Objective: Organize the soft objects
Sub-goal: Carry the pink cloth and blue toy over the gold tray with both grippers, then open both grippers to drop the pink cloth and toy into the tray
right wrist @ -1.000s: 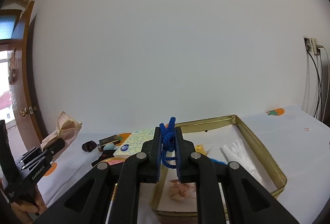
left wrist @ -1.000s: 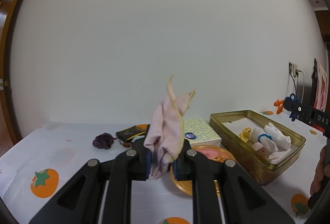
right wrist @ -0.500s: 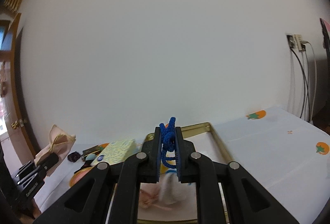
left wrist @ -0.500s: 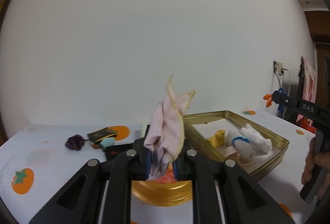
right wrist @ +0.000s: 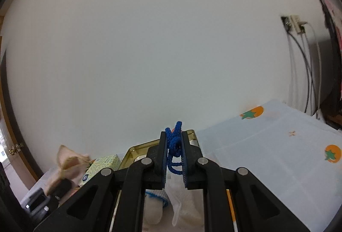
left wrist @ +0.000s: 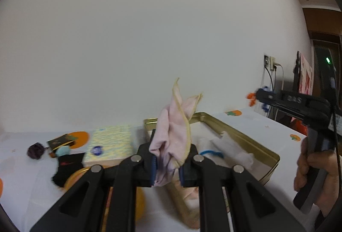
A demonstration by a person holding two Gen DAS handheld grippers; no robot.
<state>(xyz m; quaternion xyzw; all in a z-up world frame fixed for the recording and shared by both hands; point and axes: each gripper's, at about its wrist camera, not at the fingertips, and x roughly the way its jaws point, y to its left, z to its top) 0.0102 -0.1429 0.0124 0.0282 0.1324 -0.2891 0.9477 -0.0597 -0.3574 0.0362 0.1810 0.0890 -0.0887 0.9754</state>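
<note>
My left gripper [left wrist: 166, 165] is shut on a pink cloth [left wrist: 175, 135] with yellow trim and holds it up just before the near left corner of a gold tin [left wrist: 241, 140]. White socks [left wrist: 230, 148] lie in the tin. My right gripper [right wrist: 173, 153] is shut on a blue knitted cord [right wrist: 174, 142] and hangs over the tin [right wrist: 136, 149], above white socks [right wrist: 181, 202]. The right gripper also shows at the right of the left wrist view [left wrist: 256, 96]. The pink cloth also shows at the lower left of the right wrist view [right wrist: 68, 163].
A white tablecloth [right wrist: 277, 146] with orange prints covers the table. Left of the tin stand a yellow patterned tissue box [left wrist: 111, 144], a black sock [left wrist: 66, 168], an orange plate [left wrist: 136, 200], a purple bundle [left wrist: 35, 150] and a dark packet [left wrist: 61, 141]. Wall socket and cables [right wrist: 297, 24] are at right.
Both grippers have moved toward the tin. The left one has swung right with the pink cloth, the right one now sits lower over the socks. Both grips are unchanged.
</note>
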